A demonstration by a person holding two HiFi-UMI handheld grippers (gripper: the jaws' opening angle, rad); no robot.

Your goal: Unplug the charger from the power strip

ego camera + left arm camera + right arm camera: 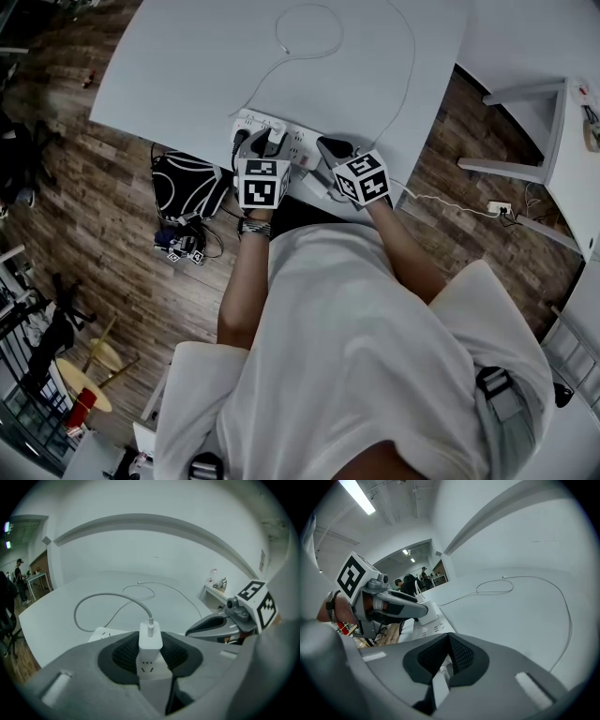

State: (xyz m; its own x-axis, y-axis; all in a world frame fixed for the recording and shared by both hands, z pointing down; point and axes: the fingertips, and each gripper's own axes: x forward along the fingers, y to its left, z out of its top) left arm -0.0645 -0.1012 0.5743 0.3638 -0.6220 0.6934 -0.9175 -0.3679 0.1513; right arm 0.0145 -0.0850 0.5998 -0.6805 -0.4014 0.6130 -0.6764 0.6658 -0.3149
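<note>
The white power strip (298, 143) lies at the near edge of the white table (187, 66). The white charger (275, 138) stands plugged into it, and its thin cable (309, 28) runs off in loops across the table. My left gripper (261, 142) is shut on the charger (150, 639), one pad on each side, with the strip (149, 667) below. My right gripper (330, 148) rests on the strip's right end. Its jaws (449, 641) meet at the tips, with a narrow white piece of the strip (439, 679) between the pads.
The strip's own cord (441, 199) drops off the table's right side to a socket block (499, 208) on the wooden floor. A black bag (187, 183) sits under the table's left edge. A white side table (553, 122) stands at the right.
</note>
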